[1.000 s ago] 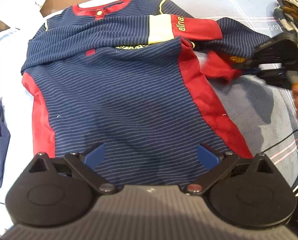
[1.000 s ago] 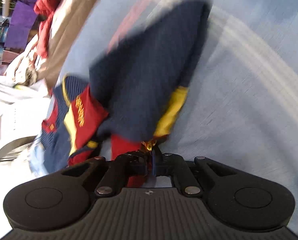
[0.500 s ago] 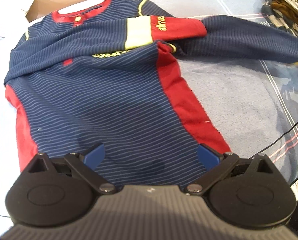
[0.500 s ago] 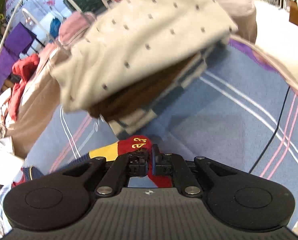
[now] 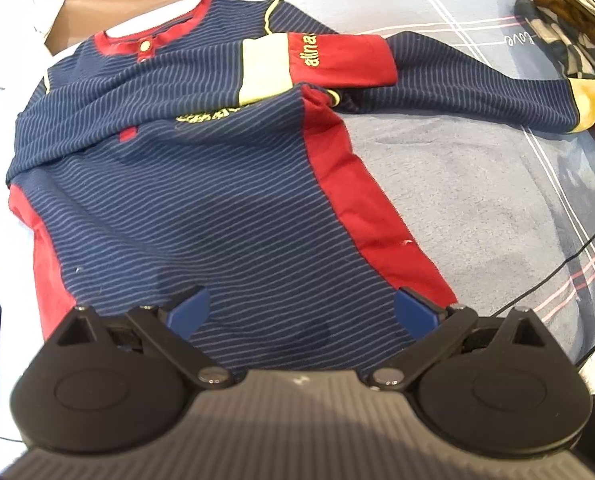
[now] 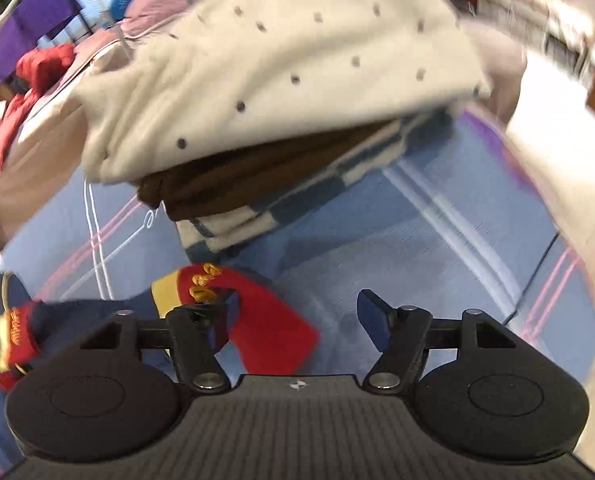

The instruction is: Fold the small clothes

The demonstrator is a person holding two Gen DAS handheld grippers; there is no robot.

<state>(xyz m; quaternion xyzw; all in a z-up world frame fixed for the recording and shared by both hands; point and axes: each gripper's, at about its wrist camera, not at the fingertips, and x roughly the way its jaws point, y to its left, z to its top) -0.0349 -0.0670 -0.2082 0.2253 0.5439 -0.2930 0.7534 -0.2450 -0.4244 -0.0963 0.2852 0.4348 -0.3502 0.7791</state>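
My right claw is opening, its pads off the red cuff between them; my left claw gapes empty over the striped shirt. The cuff lies at twelve o'clock beside the folded stack (it may snag).

My left gripper matte black, 2 round discs, ribbed grey body, 2 blue finger pads, silver pivot screws, my right gripper the same build, small cross mark on its ribbed top.

Bright daylight, fisheye warp, right-view blur
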